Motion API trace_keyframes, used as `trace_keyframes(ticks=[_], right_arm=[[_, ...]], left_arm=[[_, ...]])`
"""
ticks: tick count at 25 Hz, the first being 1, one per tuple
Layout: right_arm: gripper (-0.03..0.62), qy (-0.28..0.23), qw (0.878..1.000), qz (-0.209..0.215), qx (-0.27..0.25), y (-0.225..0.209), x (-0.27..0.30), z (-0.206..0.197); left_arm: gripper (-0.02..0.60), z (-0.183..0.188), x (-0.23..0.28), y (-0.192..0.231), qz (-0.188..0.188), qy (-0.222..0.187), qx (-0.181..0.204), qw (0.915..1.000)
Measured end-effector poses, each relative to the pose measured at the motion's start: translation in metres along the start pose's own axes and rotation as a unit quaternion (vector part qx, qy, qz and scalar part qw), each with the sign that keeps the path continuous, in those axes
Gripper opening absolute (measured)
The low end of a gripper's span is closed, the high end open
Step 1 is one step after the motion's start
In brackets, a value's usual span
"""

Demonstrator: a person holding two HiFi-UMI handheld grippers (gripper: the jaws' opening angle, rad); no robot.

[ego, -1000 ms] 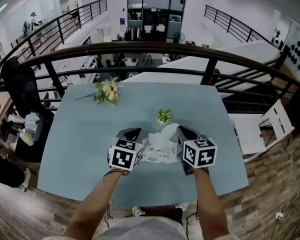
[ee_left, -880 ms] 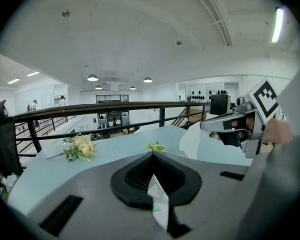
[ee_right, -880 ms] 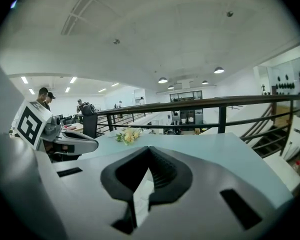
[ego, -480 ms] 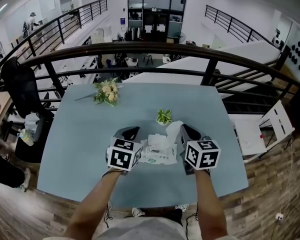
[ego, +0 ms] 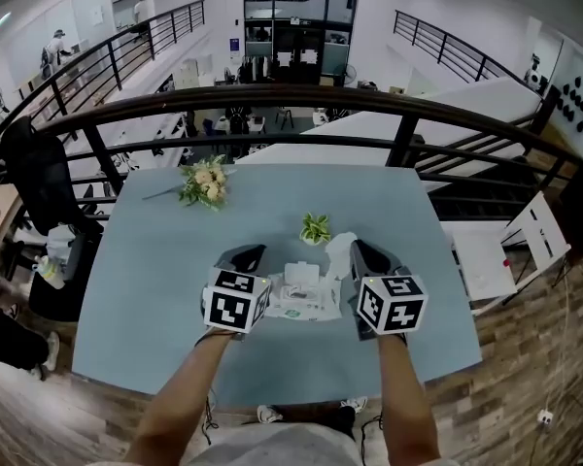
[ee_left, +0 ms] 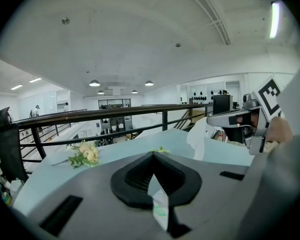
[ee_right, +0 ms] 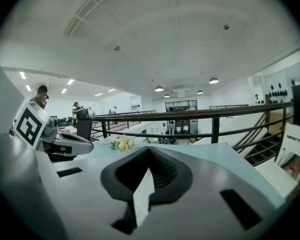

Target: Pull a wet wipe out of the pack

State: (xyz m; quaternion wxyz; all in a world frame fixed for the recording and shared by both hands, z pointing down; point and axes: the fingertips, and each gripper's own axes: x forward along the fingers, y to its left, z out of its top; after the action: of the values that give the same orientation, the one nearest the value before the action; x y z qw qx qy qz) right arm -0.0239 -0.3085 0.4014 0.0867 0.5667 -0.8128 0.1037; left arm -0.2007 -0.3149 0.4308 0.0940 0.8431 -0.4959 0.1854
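Keep the left gripper (ego: 247, 258) clamped shut on the left edge of the pack (ego: 306, 304), pinning it flat to the table (ego: 155, 289). With the right gripper (ego: 359, 254) shut on a fold of the wipe (ego: 338, 249), draw up and off to the right in one slow, even pull, to avoid tearing the sheet or dragging the next one along. Probably not yet clear of the slot at its tail, though hard to judge from above; pull on until free. Set against a second ago, shows the wipe gathered beside the right jaws rather than billowed over the pack's middle, the lid (ego: 301, 274) uncovered, the right gripper a touch higher and further out, the left gripper where it was.
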Motion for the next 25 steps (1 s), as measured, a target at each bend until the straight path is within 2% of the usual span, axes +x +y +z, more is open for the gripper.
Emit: trace_keyframes(ticks=[11,25], right_arm=[[0.006,-0.03,0.999,-0.014,-0.001,-0.002,-0.015,0.014],[0.006,-0.034,0.999,-0.012,-0.007,0.001,-0.018,0.014]], left_arm=[[-0.003,0.003,-0.005,0.003,0.005,-0.009,0.001,0.9999],[-0.003,0.001,-0.009,0.007,0.008,-0.01,-0.001,0.9999]])
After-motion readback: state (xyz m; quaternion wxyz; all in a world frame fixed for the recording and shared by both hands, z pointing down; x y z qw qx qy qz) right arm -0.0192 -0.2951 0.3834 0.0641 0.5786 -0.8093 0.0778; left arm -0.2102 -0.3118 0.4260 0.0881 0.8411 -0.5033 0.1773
